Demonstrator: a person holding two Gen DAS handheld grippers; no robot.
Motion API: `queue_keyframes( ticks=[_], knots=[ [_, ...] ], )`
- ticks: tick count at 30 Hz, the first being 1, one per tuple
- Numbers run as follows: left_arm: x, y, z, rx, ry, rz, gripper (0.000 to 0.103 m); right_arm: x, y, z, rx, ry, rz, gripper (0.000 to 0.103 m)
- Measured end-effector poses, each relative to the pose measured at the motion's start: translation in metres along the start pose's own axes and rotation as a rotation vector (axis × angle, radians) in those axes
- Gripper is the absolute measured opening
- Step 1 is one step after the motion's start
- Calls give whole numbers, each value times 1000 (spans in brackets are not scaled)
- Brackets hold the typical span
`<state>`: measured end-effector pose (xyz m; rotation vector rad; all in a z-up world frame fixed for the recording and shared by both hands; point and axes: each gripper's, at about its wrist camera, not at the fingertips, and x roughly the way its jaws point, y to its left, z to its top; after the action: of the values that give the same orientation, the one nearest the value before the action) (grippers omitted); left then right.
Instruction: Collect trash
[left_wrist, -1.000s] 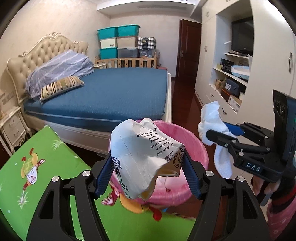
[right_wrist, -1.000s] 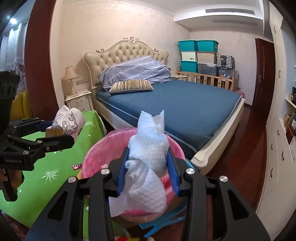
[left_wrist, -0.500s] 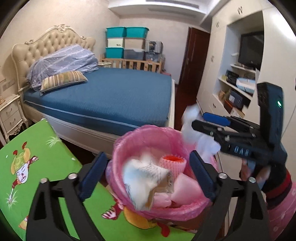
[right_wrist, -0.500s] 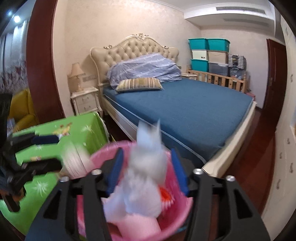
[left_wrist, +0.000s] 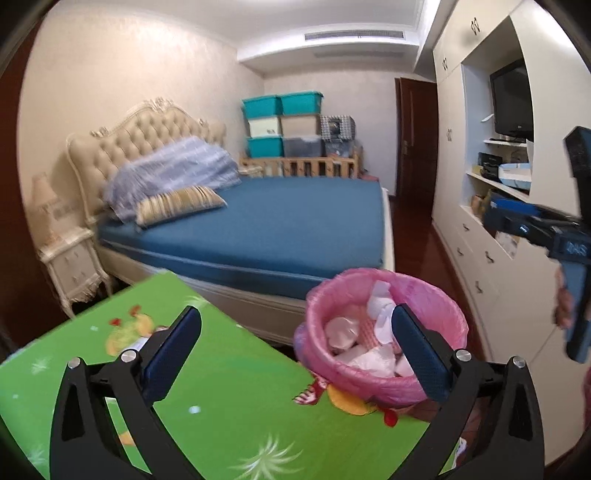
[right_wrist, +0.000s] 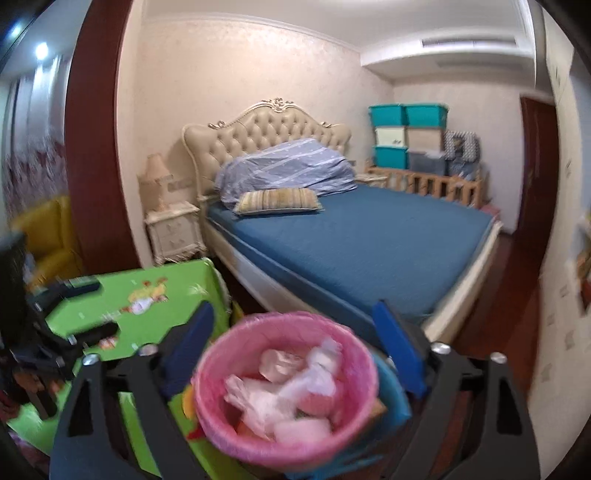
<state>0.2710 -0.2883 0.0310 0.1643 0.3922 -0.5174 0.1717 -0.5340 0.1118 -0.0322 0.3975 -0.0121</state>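
Observation:
A bin lined with a pink bag (left_wrist: 384, 332) (right_wrist: 284, 387) stands on the floor beside a green table and holds crumpled white paper and tissue (left_wrist: 376, 332) (right_wrist: 288, 384). My left gripper (left_wrist: 295, 332) hangs over the table's corner, to the left of the bin; its jaws are opening wide with nothing between them. My right gripper (right_wrist: 295, 332) hovers above the bin, its jaws opening too, and nothing is held. The right gripper (left_wrist: 524, 225) also shows at the right edge of the left wrist view, and the left gripper (right_wrist: 88, 310) at the left edge of the right wrist view.
A low table with a green cartoon cloth (left_wrist: 184, 387) (right_wrist: 147, 295) sits left of the bin. A blue bed (left_wrist: 288, 225) lies behind. White cabinets with a television (left_wrist: 509, 99) line the right. A nightstand (right_wrist: 173, 232) stands by the headboard.
Both grippers opened and let go: the printed paper wad and the white tissue dropped into the pink bin. The left gripper drew back to the left, and the right one rose above the bin.

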Motion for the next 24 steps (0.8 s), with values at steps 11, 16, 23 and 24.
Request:
queue_keyframes(
  ticks=[11, 16, 23, 24],
  knots=[
    [-80, -14, -25, -67, -22, -27, 97, -75, 28, -53, -7, 30, -110, 98],
    [-90, -21, -59, -71, 24, -35, 97, -71, 41, -90, -39, 138, -108, 98],
    [-90, -30, -79, -86, 37, -32, 97, -73, 47, -97, -11, 119, -50, 98],
    [-91, -31, -80, -81, 33, -33, 97, -74, 48, -96, -9, 114, -47, 98]
  ],
)
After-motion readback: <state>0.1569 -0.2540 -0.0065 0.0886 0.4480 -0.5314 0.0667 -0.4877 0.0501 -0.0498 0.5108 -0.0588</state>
